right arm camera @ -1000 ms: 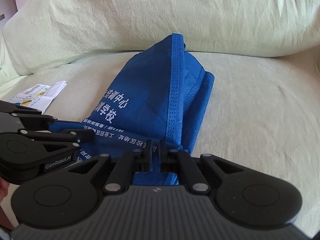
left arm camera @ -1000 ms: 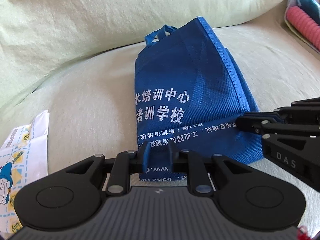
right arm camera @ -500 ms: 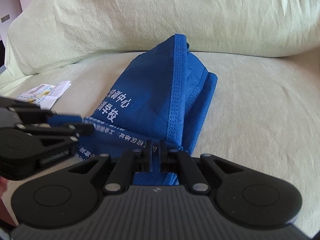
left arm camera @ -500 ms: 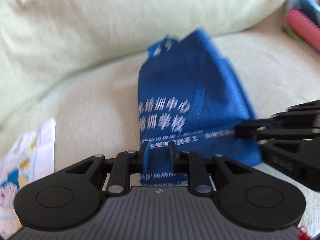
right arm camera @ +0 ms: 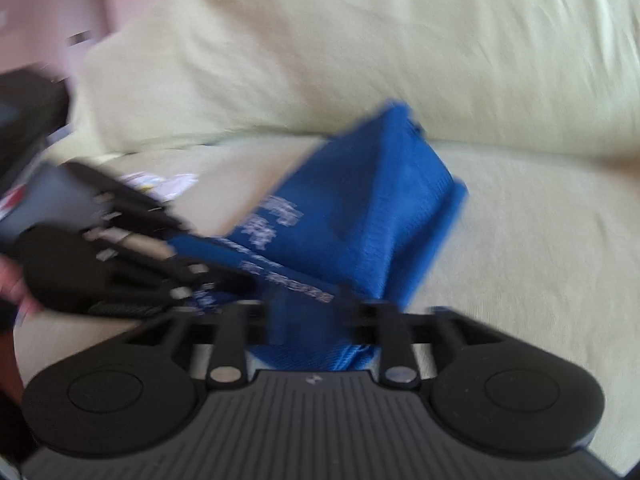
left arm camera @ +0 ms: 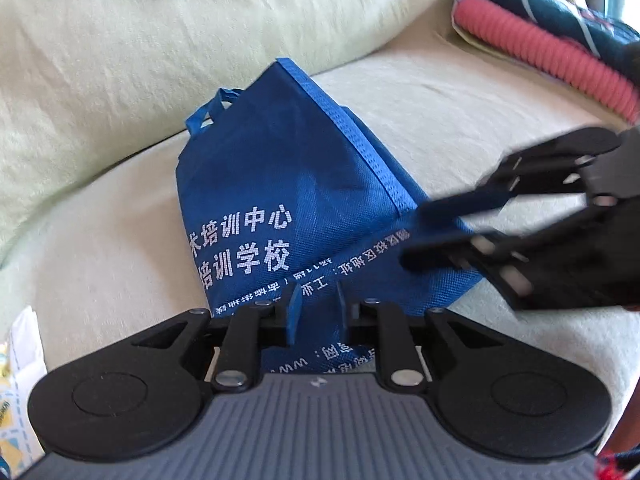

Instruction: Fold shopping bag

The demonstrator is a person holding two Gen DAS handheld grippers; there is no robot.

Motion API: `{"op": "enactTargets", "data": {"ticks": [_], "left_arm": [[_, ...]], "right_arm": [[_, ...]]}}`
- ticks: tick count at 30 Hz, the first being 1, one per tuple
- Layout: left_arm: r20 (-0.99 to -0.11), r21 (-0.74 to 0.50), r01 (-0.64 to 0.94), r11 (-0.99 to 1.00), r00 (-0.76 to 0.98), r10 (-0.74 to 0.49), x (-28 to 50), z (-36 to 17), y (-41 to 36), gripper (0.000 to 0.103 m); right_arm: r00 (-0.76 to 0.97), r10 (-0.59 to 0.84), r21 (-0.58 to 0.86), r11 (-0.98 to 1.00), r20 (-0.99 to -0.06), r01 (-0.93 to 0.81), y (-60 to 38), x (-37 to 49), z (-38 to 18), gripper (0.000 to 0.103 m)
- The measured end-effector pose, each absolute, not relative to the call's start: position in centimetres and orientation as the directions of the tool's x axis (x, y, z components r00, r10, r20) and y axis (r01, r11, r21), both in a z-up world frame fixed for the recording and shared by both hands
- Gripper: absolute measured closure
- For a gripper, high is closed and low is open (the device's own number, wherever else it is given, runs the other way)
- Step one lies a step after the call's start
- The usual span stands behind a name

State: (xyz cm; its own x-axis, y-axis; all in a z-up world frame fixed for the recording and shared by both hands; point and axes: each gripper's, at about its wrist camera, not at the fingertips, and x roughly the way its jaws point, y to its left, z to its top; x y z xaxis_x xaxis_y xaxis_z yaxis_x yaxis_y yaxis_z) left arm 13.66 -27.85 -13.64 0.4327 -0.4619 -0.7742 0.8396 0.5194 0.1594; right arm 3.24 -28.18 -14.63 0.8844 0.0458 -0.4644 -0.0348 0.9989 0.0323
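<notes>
My left gripper (left arm camera: 316, 308) has its jaws narrowed onto the near edge of the blue shopping bag (left arm camera: 288, 200), with cloth pinched between them and a strip of printed fabric hanging below. My right gripper (right arm camera: 308, 312), seen through motion blur, likewise has its jaws clenched on the near edge, farther along toward the bag's right corner. In the left wrist view that right gripper (left arm camera: 432, 236) reaches in from the side with its fingers touching the bag's lower right edge. The bag lies directly ahead of both pairs of jaws on the pale sofa seat (left arm camera: 460, 112), partly folded, its long axis running away from me toward the back cushion (left arm camera: 180, 32), handle loop (left arm camera: 212, 108) at the far end. I judge both hands about equally near; the next fold would carry the held near edge forward over the far end. Printed paper (left arm camera: 16, 380) lies left of the bag, rolled towels (left arm camera: 540, 52) far right.
</notes>
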Motion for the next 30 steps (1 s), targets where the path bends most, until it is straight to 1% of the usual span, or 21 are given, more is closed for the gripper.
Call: {"op": "enactTargets", "data": {"ticks": [3, 6, 8, 9, 10, 11, 14, 16, 17, 19, 20, 21, 22, 26, 27, 28, 30], "left_arm": [[-0.774, 0.135, 0.837, 0.53, 0.423, -0.472, 13.8, -13.7, -27.6, 0.082], [-0.777, 0.121, 0.841, 0.527, 0.411, -0.478, 14.1, -13.7, -27.7, 0.082], [-0.778, 0.093, 0.841, 0.532, 0.395, -0.488, 14.6, -13.7, -27.5, 0.081], [-0.775, 0.076, 0.842, 0.534, 0.387, -0.5, 14.8, -13.7, -27.2, 0.082], [-0.77, 0.058, 0.843, 0.535, 0.379, -0.513, 15.0, -13.8, -27.0, 0.081], [-0.766, 0.04, 0.843, 0.536, 0.371, -0.526, 15.2, -13.8, -26.7, 0.081], [-0.741, 0.077, 0.878, 0.473, 0.368, -0.561, 15.0, -13.1, -25.7, 0.08], [-0.724, 0.2, 0.895, 0.399, 0.409, -0.555, 13.9, -12.4, -25.2, 0.078], [-0.711, 0.322, 0.898, 0.298, 0.438, -0.551, 12.6, -12.0, -24.7, 0.071], [-0.706, 0.475, 0.87, 0.13, 0.465, -0.533, 11.0, -12.2, -24.2, 0.066], [-0.711, 0.517, 0.853, 0.07, 0.474, -0.519, 10.7, -12.6, -24.0, 0.062], [-0.716, 0.553, 0.833, 0.012, 0.482, -0.505, 10.4, -12.9, -23.9, 0.062], [-0.72, 0.585, 0.81, -0.047, 0.491, -0.491, 10.1, -13.3, -23.7, 0.061], [-0.717, 0.649, 0.742, -0.168, 0.523, -0.461, 10.5, -15.4, -24.4, 0.059], [-0.715, 0.657, 0.731, -0.183, 0.527, -0.46, 10.6, -15.9, -24.6, 0.06], [-0.716, 0.659, 0.724, -0.205, 0.52, -0.466, 11.0, -16.6, -24.9, 0.065], [-0.731, 0.622, 0.764, -0.172, 0.487, -0.477, 11.7, -16.6, -24.7, 0.068]], "right_arm": [[0.881, 0.06, -0.199, 0.965, -0.469, -0.171, -26.1, 1.7, -15.1, 0.045], [0.881, -0.022, -0.485, 0.841, -0.474, -0.24, -24.2, 1.7, -17.2, 0.046], [0.893, -0.036, -0.572, 0.78, -0.448, -0.255, -23.9, 2.4, -17.9, 0.045], [0.889, -0.028, -0.581, 0.766, -0.457, -0.274, -24.1, 3.1, -17.9, 0.045], [0.882, -0.019, -0.573, 0.767, -0.47, -0.289, -24.3, 3.5, -17.9, 0.048], [0.864, 0.009, -0.531, 0.786, -0.503, -0.317, -24.7, 4.2, -17.7, 0.057], [0.826, 0.074, -0.452, 0.808, -0.559, -0.378, -25.8, 5.2, -17.1, 0.061], [0.806, 0.1, -0.413, 0.818, -0.583, -0.4, -26.4, 5.6, -16.6, 0.062], [0.797, 0.113, -0.394, 0.822, -0.594, -0.411, -26.7, 5.9, -16.5, 0.062], [0.778, 0.138, -0.363, 0.825, -0.613, -0.432, -27.1, 6.3, -16.2, 0.062], [0.77, 0.146, -0.36, 0.819, -0.622, -0.446, -27.2, 6.3, -16.1, 0.062], [0.76, 0.154, -0.35, 0.818, -0.631, -0.456, -27.2, 6.5, -15.9, 0.062], [0.753, 0.159, -0.34, 0.819, -0.639, -0.461, -27.3, 6.6, -15.7, 0.061], [0.735, 0.174, -0.323, 0.815, -0.655, -0.481, -27.6, 6.8, -15.4, 0.061], [0.738, 0.173, -0.329, 0.812, -0.653, -0.482, -27.5, 6.7, -15.5, 0.061], [0.742, 0.172, -0.337, 0.809, -0.648, -0.482, -27.4, 6.7, -15.6, 0.061], [0.764, 0.167, -0.354, 0.811, -0.624, -0.466, -27.4, 6.4, -16.0, 0.061]]}}
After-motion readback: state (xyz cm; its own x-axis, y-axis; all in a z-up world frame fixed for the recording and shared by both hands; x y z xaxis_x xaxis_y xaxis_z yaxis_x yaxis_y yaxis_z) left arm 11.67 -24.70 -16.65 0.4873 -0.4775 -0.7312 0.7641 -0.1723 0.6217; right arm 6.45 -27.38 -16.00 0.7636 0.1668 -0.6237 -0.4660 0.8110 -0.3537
